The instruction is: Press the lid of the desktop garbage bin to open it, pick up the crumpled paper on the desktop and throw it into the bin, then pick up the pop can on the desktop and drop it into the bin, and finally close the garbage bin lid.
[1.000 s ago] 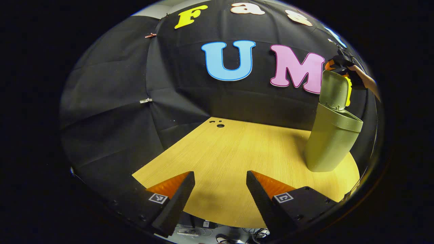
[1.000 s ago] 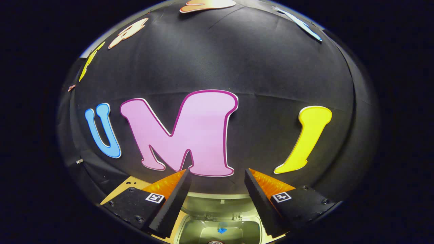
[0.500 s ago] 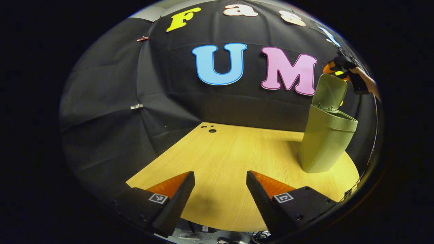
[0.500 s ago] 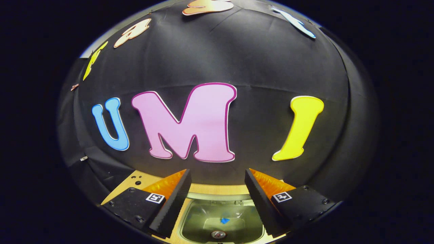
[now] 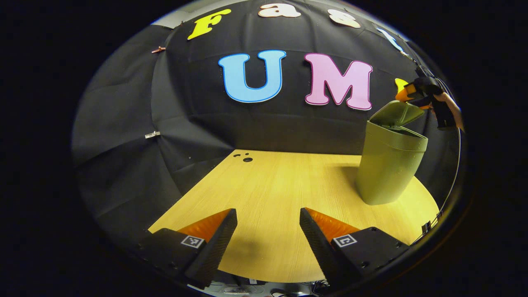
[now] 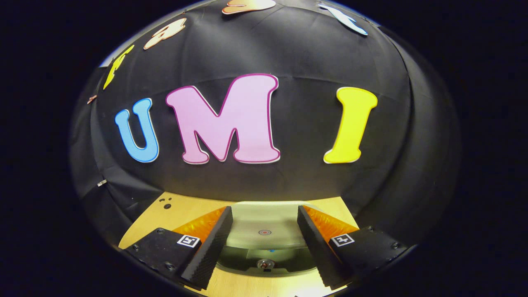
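Left gripper view looks across the wooden desktop (image 5: 280, 185) from low down, its own left gripper (image 5: 268, 235) spread wide with nothing between the fingers, hovering near the table's front edge. From this side the olive garbage bin (image 5: 387, 169) stands whole on the right part of the desktop, its lid (image 5: 396, 113) tilted partway up. The right gripper (image 5: 414, 94), with the hand (image 5: 449, 108) that holds it, sits just above and behind that lid. Right gripper view looks down on the bin from close in: the right gripper (image 6: 265, 237) has its fingers apart and holds nothing, and between them lies the lid's pale top (image 6: 264, 225), with the dark opening of the bin under its near edge.
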Available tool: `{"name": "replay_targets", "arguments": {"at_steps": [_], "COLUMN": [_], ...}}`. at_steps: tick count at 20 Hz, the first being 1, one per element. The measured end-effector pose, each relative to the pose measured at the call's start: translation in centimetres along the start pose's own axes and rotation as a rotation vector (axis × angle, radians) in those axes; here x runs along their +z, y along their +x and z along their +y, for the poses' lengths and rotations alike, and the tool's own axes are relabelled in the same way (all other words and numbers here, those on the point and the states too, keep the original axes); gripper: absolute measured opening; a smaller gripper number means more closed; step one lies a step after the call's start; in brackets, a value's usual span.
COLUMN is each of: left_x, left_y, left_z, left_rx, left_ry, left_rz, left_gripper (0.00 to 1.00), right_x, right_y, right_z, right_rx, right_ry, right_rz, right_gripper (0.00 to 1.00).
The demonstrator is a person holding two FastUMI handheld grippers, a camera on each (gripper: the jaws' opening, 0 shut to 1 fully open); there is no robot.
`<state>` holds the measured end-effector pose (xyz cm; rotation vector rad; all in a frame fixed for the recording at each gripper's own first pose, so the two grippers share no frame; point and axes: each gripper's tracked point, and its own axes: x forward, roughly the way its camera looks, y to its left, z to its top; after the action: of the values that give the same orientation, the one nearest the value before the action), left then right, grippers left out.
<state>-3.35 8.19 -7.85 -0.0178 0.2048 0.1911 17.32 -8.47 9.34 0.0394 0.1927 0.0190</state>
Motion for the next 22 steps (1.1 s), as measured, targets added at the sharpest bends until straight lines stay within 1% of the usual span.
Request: {"name": "replay_targets", "arguments": {"at_steps": [5,9,10,11,12,14,17,18,19,22], "left_x": [0.3,0.7,0.9,1.0,1.0,0.8,0.8,0.5,0.5,1.1], "left_y": [0.1,-0.3,-0.4,-0.4,-0.5,-0.4,-0.5,-0.2,-0.2,-0.7], "left_z": [-1.6,-1.3,-1.1,-0.9,-0.6,0.2,0.8,0.9,0.8,0.2], "left_rx": [-0.034,-0.028,-0.024,-0.019,-0.014,0.003,0.020,0.020,0.017,0.008], "left_ry": [0.023,0.054,0.055,0.054,0.054,0.060,0.068,0.068,0.068,0.066], "left_rz": [0.003,-0.003,-0.004,-0.005,-0.003,0.004,0.006,0.006,0.005,-0.005], "left_gripper": [0.98,0.98,0.98,0.98,0.98,0.97,0.98,0.98,0.98,0.98], "right_x": [-3.8,-6.8,-7.1,-6.7,-7.0,-7.2,-7.7,-7.6,-7.6,-7.5], "right_y": [-0.1,0.3,0.0,0.3,0.4,0.4,0.7,0.2,0.8,0.6], "right_z": [-0.2,-0.2,-0.2,-0.3,-0.2,-0.1,0.0,-0.1,-0.1,-0.1], "right_rx": [-0.018,-0.031,-0.035,-0.045,-0.056,-0.055,-0.062,-0.058,-0.061,-0.062], "right_ry": [-0.008,-0.025,-0.025,-0.023,-0.024,-0.037,-0.024,-0.041,-0.045,-0.038], "right_rz": [0.035,0.087,0.093,0.068,0.076,0.075,0.065,0.050,0.033,0.021], "right_gripper": [0.99,0.99,1.00,1.00,1.00,1.00,1.00,1.00,1.00,1.00]}}
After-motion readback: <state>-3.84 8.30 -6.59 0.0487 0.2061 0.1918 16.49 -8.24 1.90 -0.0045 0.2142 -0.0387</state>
